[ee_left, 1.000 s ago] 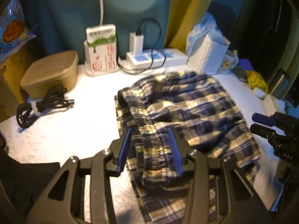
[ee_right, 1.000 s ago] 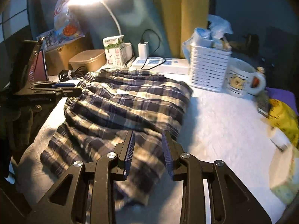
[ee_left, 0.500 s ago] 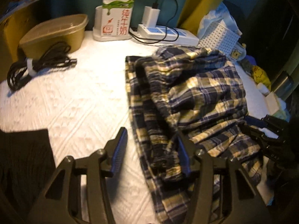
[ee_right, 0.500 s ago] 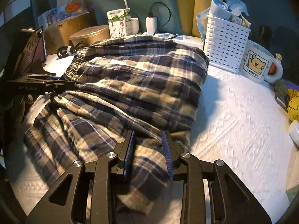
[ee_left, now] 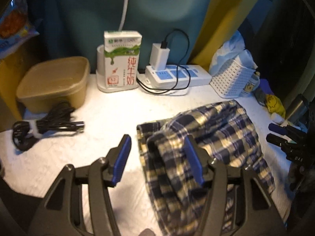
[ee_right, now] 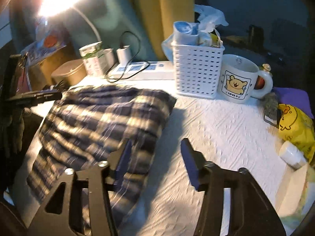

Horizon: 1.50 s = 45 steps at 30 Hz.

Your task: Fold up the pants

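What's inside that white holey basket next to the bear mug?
The white basket holds a blue roll, a crumpled plastic bag and some packets. Its walls hide whatever sits lower down.

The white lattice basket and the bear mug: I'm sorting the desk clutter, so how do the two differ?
The white plastic lattice basket has perforated, squarish walls; the white ceramic mug with a cartoon bear is round and solid-walled. The basket is stuffed with bags and packets; what the mug holds cannot be seen. The mug has a side handle; the basket shows none. Both are white, upright and side by side.
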Motion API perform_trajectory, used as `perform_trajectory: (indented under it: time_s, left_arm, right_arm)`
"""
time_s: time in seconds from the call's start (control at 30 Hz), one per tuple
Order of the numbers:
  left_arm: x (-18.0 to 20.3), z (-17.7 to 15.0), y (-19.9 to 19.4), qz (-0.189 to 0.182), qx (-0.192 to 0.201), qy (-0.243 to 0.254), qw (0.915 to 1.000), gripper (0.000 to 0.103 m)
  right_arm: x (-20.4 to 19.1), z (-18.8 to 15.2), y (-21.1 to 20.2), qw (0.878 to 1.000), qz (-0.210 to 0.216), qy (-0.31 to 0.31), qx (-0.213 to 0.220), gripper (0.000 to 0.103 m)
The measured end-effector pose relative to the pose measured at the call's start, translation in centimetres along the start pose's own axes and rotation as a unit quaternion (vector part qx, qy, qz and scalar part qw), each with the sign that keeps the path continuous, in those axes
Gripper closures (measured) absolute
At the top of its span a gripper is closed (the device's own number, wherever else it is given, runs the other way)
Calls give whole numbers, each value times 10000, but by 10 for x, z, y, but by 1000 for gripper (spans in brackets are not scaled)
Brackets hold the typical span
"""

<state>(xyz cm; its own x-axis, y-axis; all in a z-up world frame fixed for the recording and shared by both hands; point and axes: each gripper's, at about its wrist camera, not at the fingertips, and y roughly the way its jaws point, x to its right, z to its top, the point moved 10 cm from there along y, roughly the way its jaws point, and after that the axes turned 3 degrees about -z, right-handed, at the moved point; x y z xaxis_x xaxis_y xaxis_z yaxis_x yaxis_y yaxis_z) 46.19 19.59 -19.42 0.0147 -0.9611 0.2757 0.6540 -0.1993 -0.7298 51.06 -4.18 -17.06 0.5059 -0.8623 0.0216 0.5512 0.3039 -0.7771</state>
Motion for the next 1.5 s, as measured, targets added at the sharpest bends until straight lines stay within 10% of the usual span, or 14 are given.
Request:
perform_trajectory:
  time_s: [0.33,0.67,0.77,0.97,1.5]
  left_arm:
    - [-14,-11,54,-134,-627,-247,9976,43]
    - [-7,-1,67,-327,-388,78,9987,42]
    - [5,-2,69,-597,-437,45,9973,62]
    - [18,-4,65,-615,-379,270,9970,75]
    - [50,11,-36,-715,913,695,9908,85]
  right_arm:
    - [1,19,59,9983,462,255,-266,46]
    - [-2,29,90,9902,1218,599,-322,27]
    - [-8,37,95,9858,1484,721,-320,27]
    - [-26,36,98,9866,1510,429,-456,71]
    - [-68,69,-12,9941,484,-520,818,83]
